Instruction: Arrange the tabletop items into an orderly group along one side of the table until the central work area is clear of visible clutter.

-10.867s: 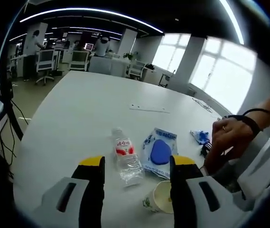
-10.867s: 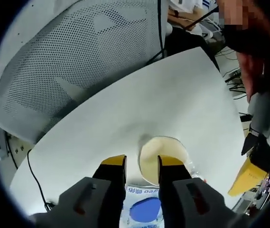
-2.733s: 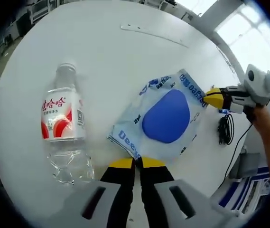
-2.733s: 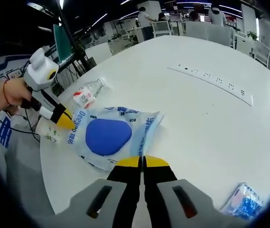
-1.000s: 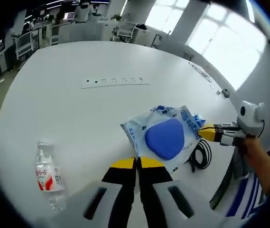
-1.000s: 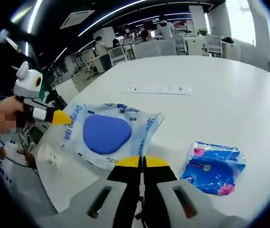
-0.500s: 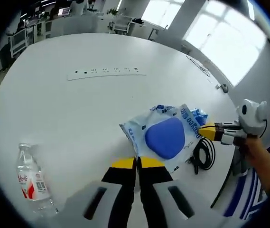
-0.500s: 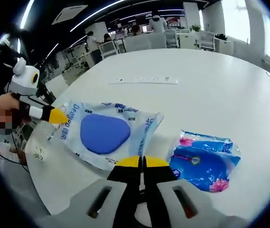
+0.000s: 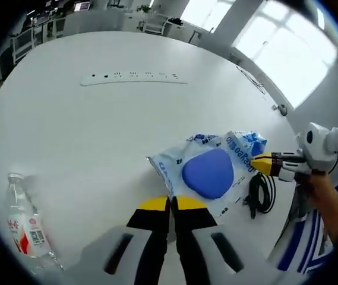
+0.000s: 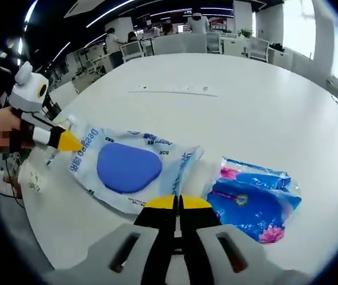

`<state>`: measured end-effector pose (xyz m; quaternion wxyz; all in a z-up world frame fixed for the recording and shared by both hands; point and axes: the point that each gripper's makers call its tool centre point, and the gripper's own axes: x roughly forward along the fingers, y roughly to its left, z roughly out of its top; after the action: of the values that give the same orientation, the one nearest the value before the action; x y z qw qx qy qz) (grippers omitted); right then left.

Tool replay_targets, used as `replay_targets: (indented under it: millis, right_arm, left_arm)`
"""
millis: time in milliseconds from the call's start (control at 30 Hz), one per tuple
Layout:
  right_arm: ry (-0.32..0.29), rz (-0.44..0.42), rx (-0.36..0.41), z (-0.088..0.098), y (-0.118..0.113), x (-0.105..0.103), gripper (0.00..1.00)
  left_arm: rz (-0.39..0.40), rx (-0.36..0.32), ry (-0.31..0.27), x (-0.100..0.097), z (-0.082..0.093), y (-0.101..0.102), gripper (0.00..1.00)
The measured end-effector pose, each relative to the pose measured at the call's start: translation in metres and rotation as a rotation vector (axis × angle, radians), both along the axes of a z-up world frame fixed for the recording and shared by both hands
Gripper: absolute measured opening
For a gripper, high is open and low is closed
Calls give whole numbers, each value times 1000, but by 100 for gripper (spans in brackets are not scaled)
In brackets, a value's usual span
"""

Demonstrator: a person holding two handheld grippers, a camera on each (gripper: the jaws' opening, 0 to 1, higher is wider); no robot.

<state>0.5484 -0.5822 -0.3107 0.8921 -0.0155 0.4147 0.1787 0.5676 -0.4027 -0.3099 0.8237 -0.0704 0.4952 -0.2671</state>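
Daylight from the windows [image 9: 275, 35] on my left gripper view blows out white; the table [image 10: 264, 101] glares, edges bend, shadows stay soft.

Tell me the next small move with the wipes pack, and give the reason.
Probably lower the wipes pack to the table beside the blue packet, then open both jaws. The left gripper and the right gripper each pinch an opposite edge, and the pack already hangs next to that packet near the table edge.

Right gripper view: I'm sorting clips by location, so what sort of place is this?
Probably an open-plan office: a big white table with a built-in socket strip, rows of desks with office chairs behind, and large windows.
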Motion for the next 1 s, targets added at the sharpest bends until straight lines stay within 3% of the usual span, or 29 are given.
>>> replay_targets:
  millis: [1000]
  right_arm:
    - [15, -6, -19, -11, -3, 0, 0]
  left_arm:
    - [-7, 0, -9, 4, -17, 0, 3]
